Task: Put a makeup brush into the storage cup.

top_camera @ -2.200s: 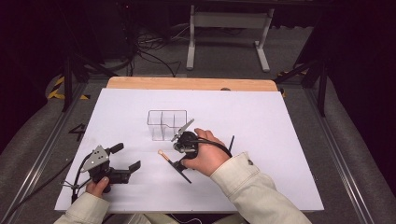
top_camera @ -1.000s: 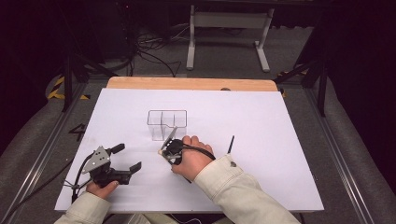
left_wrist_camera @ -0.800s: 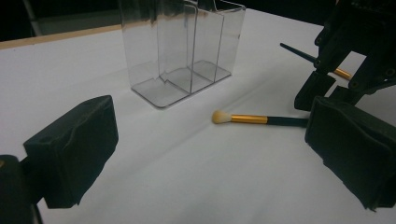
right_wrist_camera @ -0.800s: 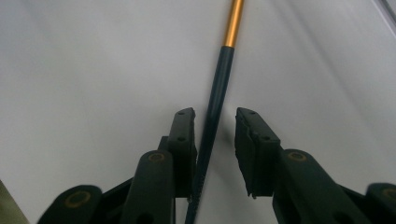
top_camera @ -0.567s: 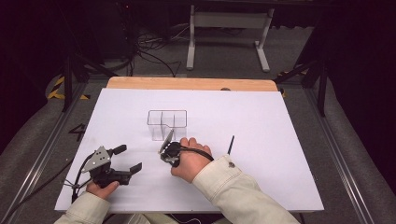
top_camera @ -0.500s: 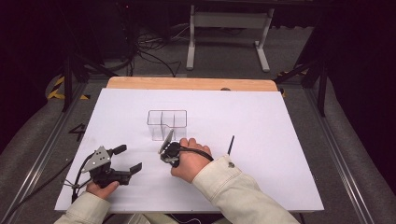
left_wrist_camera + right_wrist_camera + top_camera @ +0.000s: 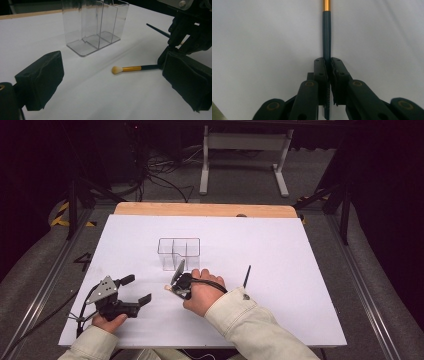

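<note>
The right gripper [image 7: 328, 62] is pinching a makeup brush [image 7: 326, 37] by its dark handle, bristles pointing straight ahead of the jaws. The left gripper [image 7: 112, 82] is resting with jaws spread wide, holding nothing. No writing is legible.

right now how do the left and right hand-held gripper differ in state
The right hand-held gripper has its jaws shut on the makeup brush, clamping its dark handle; the left hand-held gripper has its jaws wide apart and holds nothing. The right one sits near the clear organizer, just in front of it; the left one rests farther out toward the table's front left. Both are black, two-jawed, and low over the white table.
</note>
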{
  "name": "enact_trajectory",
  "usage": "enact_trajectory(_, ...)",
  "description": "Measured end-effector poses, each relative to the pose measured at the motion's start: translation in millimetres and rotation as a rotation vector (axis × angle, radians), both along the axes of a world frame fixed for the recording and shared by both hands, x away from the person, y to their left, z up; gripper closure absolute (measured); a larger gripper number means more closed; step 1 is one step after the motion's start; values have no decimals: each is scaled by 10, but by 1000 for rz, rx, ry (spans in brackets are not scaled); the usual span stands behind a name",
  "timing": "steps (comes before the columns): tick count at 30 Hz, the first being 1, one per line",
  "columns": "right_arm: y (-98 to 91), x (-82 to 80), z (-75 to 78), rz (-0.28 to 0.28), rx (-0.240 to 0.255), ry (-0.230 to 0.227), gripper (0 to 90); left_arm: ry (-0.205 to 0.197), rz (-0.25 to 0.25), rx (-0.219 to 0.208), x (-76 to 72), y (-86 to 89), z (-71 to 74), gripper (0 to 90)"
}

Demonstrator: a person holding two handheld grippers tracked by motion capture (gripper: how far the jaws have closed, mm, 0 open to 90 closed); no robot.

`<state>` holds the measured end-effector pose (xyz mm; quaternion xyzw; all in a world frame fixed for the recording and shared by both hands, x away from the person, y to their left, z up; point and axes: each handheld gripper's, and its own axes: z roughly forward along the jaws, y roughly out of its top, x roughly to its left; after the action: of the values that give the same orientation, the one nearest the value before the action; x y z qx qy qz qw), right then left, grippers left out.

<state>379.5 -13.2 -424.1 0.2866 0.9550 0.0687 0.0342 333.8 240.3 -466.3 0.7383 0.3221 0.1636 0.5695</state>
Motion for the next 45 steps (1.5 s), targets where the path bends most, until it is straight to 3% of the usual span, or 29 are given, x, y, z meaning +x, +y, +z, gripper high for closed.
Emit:
enact_trajectory(8,-17,8,2,-14,17,5,845,27,-15,-30,9,13,-2,66)
enact_trajectory(12,-67,3,46,-21,53,-17,846,-3,-25,-57,-17,23,18,92)
enact_trajectory(18,-240,-66,175,-18,157,-82,845,-10,-32,-74,-21,10,47,105)
enact_trajectory(24,-406,-112,259,-33,239,-133,846,-1,-84,-86,-14,-45,121,157)
enact_trajectory(29,-564,-183,321,-42,351,-200,846,6,-155,-116,21,-137,169,224)
enact_trajectory(37,-799,-277,392,-51,494,-294,846,-6,-198,-135,68,-249,253,239)
enact_trajectory(45,-1120,-292,437,-22,620,-333,846,-26,-219,-138,86,-311,291,224)
